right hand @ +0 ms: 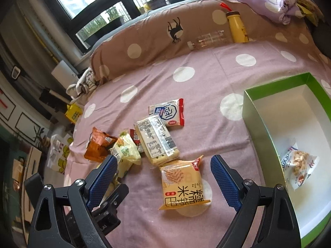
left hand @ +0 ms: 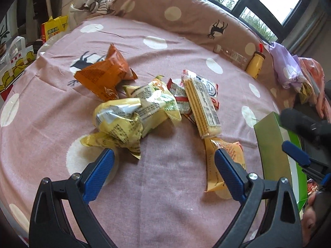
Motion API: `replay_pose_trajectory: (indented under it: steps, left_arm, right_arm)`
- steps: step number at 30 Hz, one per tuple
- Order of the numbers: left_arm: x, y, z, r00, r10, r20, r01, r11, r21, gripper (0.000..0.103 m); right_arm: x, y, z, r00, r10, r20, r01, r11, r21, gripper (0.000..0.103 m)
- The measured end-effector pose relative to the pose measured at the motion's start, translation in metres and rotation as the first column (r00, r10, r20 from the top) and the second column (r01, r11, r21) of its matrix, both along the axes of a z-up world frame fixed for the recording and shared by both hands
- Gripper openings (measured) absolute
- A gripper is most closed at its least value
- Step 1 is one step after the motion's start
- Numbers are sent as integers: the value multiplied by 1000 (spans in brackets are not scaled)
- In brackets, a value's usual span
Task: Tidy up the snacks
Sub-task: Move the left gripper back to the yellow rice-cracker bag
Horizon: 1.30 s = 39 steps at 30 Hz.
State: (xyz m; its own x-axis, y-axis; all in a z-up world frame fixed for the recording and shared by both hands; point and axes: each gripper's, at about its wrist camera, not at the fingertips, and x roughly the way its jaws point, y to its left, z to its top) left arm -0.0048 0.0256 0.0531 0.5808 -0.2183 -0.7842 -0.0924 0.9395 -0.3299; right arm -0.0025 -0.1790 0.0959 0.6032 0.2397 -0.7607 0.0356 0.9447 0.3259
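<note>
Several snack packets lie in a loose pile on a pink dotted bedspread (left hand: 165, 186). There are yellow crinkled bags (left hand: 128, 119), an orange bag (left hand: 103, 76), a long clear cracker pack (left hand: 201, 105) and a flat orange rice-cake packet (right hand: 182, 183). My left gripper (left hand: 164, 158) is open and empty, just short of the yellow bags. My right gripper (right hand: 163, 165) is open and empty above the rice-cake packet. A green box (right hand: 251, 124) with a white inside stands on the right and holds one peanut packet (right hand: 300, 165).
A brown dotted pillow (right hand: 157, 35) runs along the far side, with a clear plastic bottle (right hand: 209, 38) and a yellow bottle (right hand: 238, 28) against it. A purple cloth bundle (right hand: 271, 2) lies at the far right. Bags stand beyond the bed's left edge (left hand: 18, 66).
</note>
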Motion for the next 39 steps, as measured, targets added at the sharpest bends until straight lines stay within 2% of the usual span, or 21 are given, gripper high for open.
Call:
replay_pose_trajectory:
  steps: [2, 4, 6, 9, 33, 39]
  left_arm:
    - [1, -2, -3, 1000, -5, -17, 5, 1000, 25, 98]
    - [1, -3, -4, 1000, 8, -19, -7, 999, 50, 98]
    - [2, -5, -4, 1000, 3, -17, -2, 999, 47, 98]
    - [2, -11, -6, 1000, -17, -24, 18, 999, 47, 98]
    - [4, -44, -19, 990, -130, -51, 131, 991, 12, 97]
    - [5, -48, -19, 990, -132, -39, 132, 991, -3, 97]
  right_arm:
    - [-2, -1, -16, 1000, 4, -18, -4, 1000, -26, 92]
    - [1, -8, -30, 997, 13, -70, -11, 1000, 21, 92]
    - [-1, -18, -36, 996, 3, -84, 3, 997, 71, 92]
    - [-5, -26, -38, 996, -34, -85, 42, 994, 97, 92]
    - [6, -31, -62, 987, -12, -158, 40, 984, 175, 92]
    - [7, -36, -63, 987, -5, -160, 38, 978, 206, 91]
